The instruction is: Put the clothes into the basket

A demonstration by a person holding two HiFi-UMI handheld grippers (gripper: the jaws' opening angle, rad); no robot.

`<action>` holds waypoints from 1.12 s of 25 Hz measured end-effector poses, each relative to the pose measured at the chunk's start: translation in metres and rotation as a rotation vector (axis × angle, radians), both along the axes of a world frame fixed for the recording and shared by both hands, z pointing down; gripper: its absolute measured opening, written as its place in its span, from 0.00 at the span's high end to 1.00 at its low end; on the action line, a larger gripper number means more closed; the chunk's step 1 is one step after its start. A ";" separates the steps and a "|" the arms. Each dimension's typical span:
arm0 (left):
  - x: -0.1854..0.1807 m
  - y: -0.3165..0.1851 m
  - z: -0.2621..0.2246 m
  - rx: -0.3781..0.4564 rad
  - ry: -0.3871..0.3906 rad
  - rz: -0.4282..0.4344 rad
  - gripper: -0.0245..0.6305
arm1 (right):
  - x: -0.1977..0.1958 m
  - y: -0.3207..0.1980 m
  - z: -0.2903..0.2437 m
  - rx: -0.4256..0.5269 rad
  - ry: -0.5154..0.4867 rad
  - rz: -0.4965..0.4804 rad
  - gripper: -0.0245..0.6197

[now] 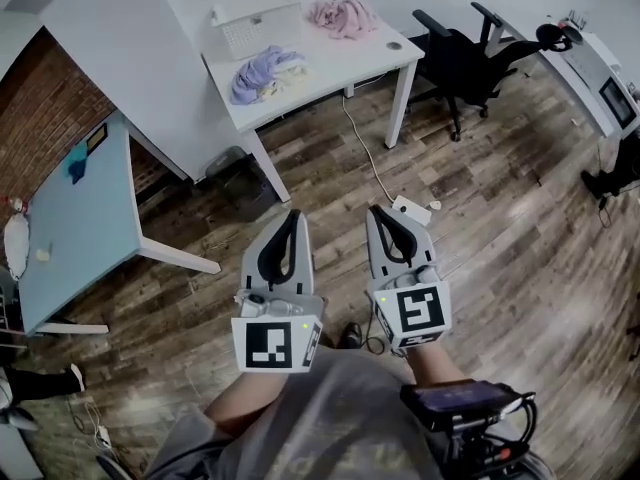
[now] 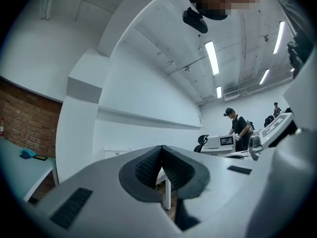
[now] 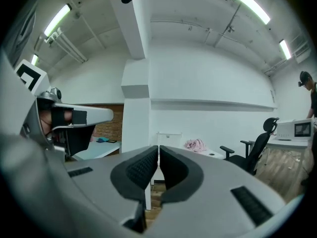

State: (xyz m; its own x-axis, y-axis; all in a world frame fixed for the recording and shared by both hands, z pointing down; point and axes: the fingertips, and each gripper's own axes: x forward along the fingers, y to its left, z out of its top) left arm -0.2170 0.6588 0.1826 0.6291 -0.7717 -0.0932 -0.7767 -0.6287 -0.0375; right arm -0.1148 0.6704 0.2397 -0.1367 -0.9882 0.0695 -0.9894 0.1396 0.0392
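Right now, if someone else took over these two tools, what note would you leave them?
Both shut and empty: left hand-held gripper and right hand-held gripper, held level over the floor, short of the white table.
The basket stands on that table; lilac clothes and pink clothes lie beside it.
Done: nothing yet.
Left: both piles into the basket.
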 end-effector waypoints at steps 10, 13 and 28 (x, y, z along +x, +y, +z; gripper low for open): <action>0.002 -0.044 0.019 -0.052 -0.014 -0.051 0.95 | -0.001 -0.043 0.018 -0.034 -0.042 -0.086 0.95; 0.004 -0.071 0.026 -0.066 -0.012 -0.054 0.95 | 0.001 -0.071 0.025 -0.050 -0.043 -0.093 0.95; -0.028 -0.258 0.017 -0.054 0.034 -0.139 0.95 | -0.021 -0.269 0.021 -0.046 0.008 -0.159 0.95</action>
State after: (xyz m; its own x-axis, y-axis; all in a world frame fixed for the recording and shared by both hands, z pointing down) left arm -0.2446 0.4013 0.1999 0.5132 -0.8555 -0.0684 -0.8566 -0.5155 0.0208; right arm -0.1363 0.4014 0.2602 -0.2903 -0.9499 0.1157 -0.9544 0.2963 0.0374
